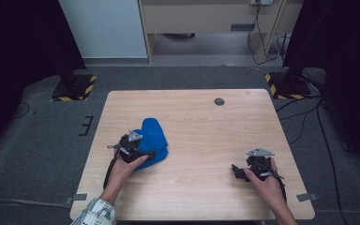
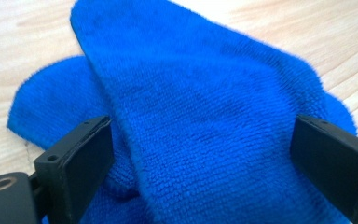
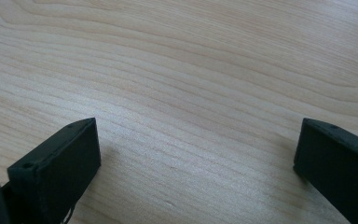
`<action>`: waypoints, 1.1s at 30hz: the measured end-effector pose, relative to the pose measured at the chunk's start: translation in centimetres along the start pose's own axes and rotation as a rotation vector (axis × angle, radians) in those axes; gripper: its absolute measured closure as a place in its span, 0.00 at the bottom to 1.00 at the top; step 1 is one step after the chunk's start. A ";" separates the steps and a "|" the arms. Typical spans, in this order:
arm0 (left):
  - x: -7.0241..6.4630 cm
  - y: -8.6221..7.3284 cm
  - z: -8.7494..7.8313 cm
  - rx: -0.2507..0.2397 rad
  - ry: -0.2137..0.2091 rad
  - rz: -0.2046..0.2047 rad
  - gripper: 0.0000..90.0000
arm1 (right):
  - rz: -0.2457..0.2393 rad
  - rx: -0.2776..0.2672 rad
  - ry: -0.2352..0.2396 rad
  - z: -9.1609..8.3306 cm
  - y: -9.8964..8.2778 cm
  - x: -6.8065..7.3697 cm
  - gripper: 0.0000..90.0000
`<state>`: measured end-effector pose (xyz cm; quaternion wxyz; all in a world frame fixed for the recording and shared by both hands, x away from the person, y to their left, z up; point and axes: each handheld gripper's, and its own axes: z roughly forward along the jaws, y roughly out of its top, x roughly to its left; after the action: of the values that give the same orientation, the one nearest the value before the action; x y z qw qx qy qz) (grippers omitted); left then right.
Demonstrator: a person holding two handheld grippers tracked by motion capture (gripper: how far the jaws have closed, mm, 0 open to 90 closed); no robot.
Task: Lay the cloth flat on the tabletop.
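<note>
Left tool (image 2: 200,154) gaped wide astride blue cloth (image 2: 205,116), long axis straight ahead (right tool (image 3: 196,158) open, empty, well apart).

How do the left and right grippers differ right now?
The left gripper hangs over the blue cloth, its jaws standing on either side of a fold; the right gripper has bare table between its jaws. In the high view the left one sits at the cloth's near edge, while the right one is far from it, near the table's right side. Both have their jaws wide open and hold nothing.
</note>
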<state>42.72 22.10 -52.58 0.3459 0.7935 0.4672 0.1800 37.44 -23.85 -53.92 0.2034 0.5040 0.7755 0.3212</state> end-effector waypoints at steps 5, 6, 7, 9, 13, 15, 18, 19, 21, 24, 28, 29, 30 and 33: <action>0.0 -0.5 0.4 0.023 0.003 0.012 0.07 | 0.000 0.000 0.000 0.0 0.0 0.0 0.01; -0.1 -0.5 0.5 0.025 0.008 0.022 0.08 | 0.000 0.000 0.000 0.0 0.0 0.0 0.01; -0.1 -0.5 0.5 0.026 0.009 0.023 0.08 | 0.000 0.000 0.000 0.0 0.0 0.0 0.01; -0.1 -0.6 0.4 0.026 0.010 0.027 0.10 | 0.000 0.000 0.000 0.0 0.0 0.0 0.01; -0.2 -0.7 0.0 0.019 0.025 0.031 0.20 | 0.000 0.000 0.000 0.0 0.0 0.0 0.01; -0.2 -0.7 -0.1 0.018 0.026 0.032 0.31 | 0.000 0.000 0.000 0.0 0.0 0.0 0.01; -0.1 -0.8 -0.5 0.004 0.016 0.027 0.51 | 0.000 0.000 0.000 0.0 0.0 0.0 0.01; 0.0 -0.8 -0.5 0.001 0.013 0.025 0.57 | 0.000 0.000 0.000 0.0 0.0 0.0 0.01; 0.3 -0.7 -0.7 -0.006 -0.004 0.009 0.66 | 0.000 0.000 0.000 0.0 0.0 0.0 0.01; 0.5 -0.5 -1.1 -0.021 -0.005 0.012 0.75 | 0.000 0.000 0.000 0.0 0.0 0.0 0.01; 0.5 -0.2 -1.8 -0.055 -0.007 0.011 0.77 | 0.000 0.000 0.000 0.0 0.0 0.0 0.01; 0.3 0.1 -2.3 -0.078 -0.004 0.018 0.77 | 0.000 0.000 0.000 0.0 0.0 0.0 0.01; 0.2 0.3 -2.5 -0.085 -0.007 0.020 0.77 | 0.000 0.000 0.000 0.0 0.0 0.0 0.01; -0.2 0.8 -3.1 -0.114 -0.022 0.030 0.77 | 0.000 0.000 0.000 0.0 0.0 0.0 0.01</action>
<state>41.24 22.80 -49.84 0.3928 0.7813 0.4406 0.2027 37.44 -23.85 -53.92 0.2034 0.5040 0.7755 0.3212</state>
